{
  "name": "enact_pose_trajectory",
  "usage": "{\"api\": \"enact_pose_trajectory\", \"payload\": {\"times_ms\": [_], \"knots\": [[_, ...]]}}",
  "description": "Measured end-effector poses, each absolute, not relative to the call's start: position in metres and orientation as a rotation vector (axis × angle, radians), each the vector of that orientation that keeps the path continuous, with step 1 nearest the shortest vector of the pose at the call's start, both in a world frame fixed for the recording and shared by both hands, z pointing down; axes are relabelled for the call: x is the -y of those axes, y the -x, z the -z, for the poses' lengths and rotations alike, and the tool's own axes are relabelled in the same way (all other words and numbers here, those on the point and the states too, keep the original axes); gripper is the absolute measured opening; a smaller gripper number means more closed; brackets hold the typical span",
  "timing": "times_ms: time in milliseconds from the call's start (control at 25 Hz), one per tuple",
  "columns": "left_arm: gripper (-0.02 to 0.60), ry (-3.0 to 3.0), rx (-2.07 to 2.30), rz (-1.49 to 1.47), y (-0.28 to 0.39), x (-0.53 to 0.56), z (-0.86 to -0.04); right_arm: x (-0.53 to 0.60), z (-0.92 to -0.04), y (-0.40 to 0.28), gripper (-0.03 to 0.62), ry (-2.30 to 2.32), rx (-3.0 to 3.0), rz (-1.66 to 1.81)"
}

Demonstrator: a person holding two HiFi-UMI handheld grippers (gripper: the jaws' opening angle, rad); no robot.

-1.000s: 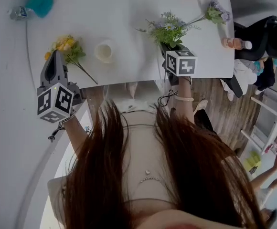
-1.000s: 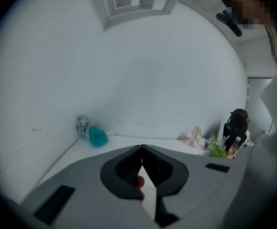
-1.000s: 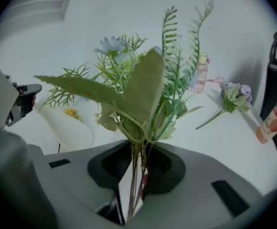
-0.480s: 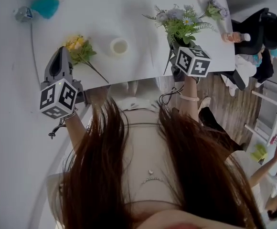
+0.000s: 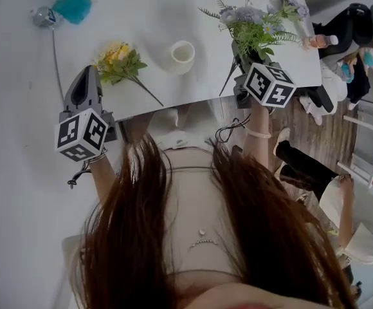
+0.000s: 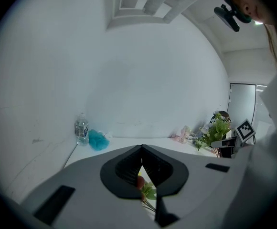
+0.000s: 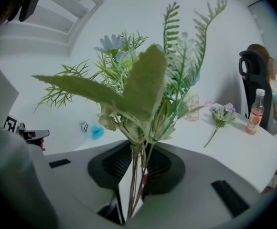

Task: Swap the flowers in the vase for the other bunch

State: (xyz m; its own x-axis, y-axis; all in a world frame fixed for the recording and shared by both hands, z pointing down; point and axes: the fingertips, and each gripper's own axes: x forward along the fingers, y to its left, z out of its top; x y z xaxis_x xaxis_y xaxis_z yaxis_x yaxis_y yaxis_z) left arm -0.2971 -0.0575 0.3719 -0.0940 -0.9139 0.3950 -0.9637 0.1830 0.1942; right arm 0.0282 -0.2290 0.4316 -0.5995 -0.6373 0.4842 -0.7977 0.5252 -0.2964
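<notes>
My right gripper (image 5: 240, 65) is shut on the stems of a green bunch with pale lavender flowers (image 5: 254, 26), held upright above the table's near right edge. In the right gripper view the thin stems (image 7: 136, 173) run down between the jaws of the right gripper (image 7: 138, 168) and the leaves (image 7: 145, 87) fill the middle. The white vase (image 5: 181, 56) stands on the table left of that bunch, with no stems in its mouth. A yellow bunch (image 5: 118, 62) lies left of the vase. My left gripper (image 5: 87, 82) is shut and empty, just left of it. The left gripper (image 6: 142, 148) looks over those flowers (image 6: 146, 191).
A water bottle (image 5: 44, 17) and a teal puff (image 5: 72, 7) sit at the table's (image 5: 141, 18) far left. A small purple sprig (image 5: 294, 6) and a pink bottle (image 5: 318, 41) lie at the right end. A black chair (image 5: 355, 23) and people stand beyond the right edge.
My right gripper has risen with the green bunch, carrying it higher over the table's right part. The left gripper has shifted a little beside the yellow bunch, still shut.
</notes>
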Motion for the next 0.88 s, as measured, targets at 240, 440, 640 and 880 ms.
{"api": "enact_pose_trajectory", "payload": {"times_ms": [240, 440, 640, 880], "knots": [[0.003, -1.795, 2.017, -0.164, 0.304, 0.037, -0.363, 0.214, -0.404, -0.018, 0.083, -1.257, 2.513, -0.698], [0.003, -1.76, 2.037, -0.148, 0.313, 0.023, -0.359, 0.212, -0.375, -0.009, 0.083, -1.257, 2.595, -0.687], [0.003, -1.706, 2.07, -0.116, 0.312, 0.009, -0.359, 0.217, -0.346, -0.006, 0.083, -1.226, 2.687, -0.655], [0.003, -1.641, 2.12, -0.08, 0.307, -0.005, -0.366, 0.218, -0.333, 0.0, 0.083, -1.147, 2.785, -0.638]]}}
